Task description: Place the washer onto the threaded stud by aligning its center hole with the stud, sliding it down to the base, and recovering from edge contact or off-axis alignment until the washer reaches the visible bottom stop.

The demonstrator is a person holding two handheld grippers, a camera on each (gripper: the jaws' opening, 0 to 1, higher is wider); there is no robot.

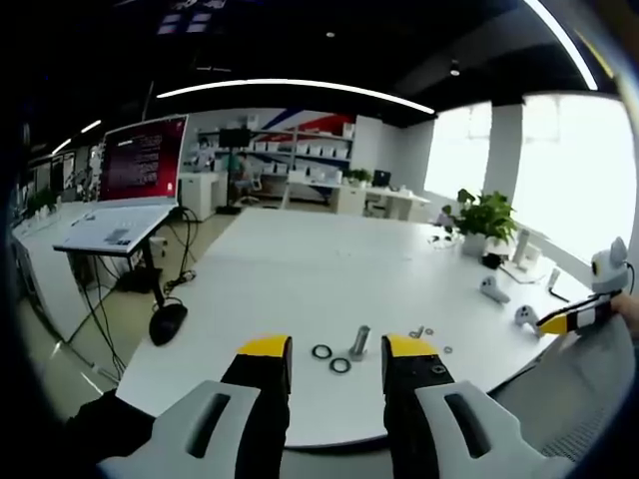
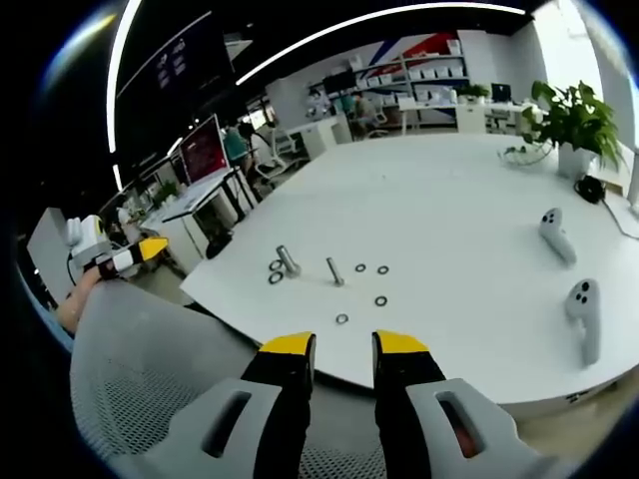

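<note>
A large white table takes up most of the left gripper view, and all places here are given from it. Beyond its far end stand shelves and desks. Off its left side a screen on a stand shows red, with a black mouse-like thing on the floor below. A potted plant sits near its right edge, with two white controllers a little nearer along that edge.

In the right gripper view the table runs away from the camera. The plant stands at its far right corner and the controllers lie on its right side. A grey mesh chair back sits just off the near edge.

The left gripper hangs at the near edge, jaws apart with nothing between them. The right gripper hovers just off the near edge, jaws likewise apart and holding nothing. Each appears small at the side of the other's view.

On the tabletop near that edge stands a short stud upright, with two dark washers lying flat just beside it. In the right gripper view the stud has those washers to its left, a thinner bolt stands near it, and four small loose rings lie scattered around.
</note>
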